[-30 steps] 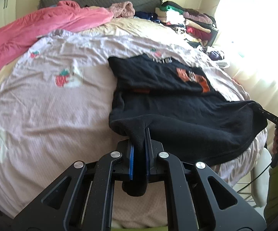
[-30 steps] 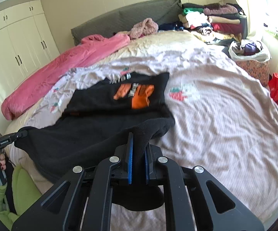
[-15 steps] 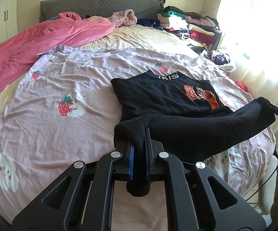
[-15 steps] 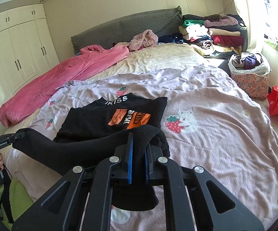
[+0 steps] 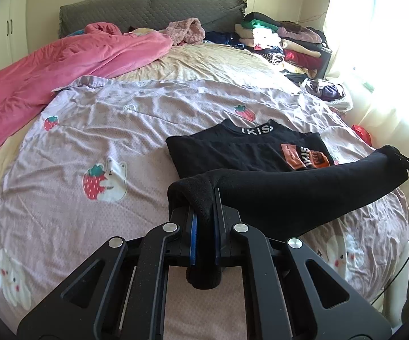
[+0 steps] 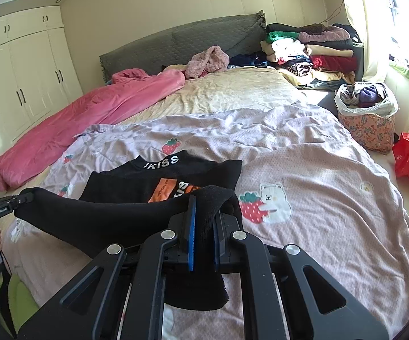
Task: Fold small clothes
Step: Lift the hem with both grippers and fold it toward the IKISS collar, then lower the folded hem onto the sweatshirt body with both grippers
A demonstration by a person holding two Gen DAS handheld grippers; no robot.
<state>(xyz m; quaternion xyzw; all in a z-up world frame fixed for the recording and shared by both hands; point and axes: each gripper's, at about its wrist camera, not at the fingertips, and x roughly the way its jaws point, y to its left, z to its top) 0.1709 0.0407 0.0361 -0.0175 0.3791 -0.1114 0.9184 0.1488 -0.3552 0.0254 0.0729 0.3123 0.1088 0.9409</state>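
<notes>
With both jaws clamped tight, I have my left hand-held gripper (image 5: 204, 221) and my right hand-held gripper (image 6: 203, 223) each pinching one bottom corner of the black shirt (image 5: 249, 150), its hem stretched taut between them and lifted off the lilac strawberry-print sheet (image 5: 119, 130). Past that hem, the shirt's upper half lies flat on the sheet, orange chest print and lettered collar facing up. Further back on the bed I see a pink blanket (image 6: 91, 113), then stacked folded clothes (image 6: 312, 48) beside the grey headboard (image 5: 147, 8).
</notes>
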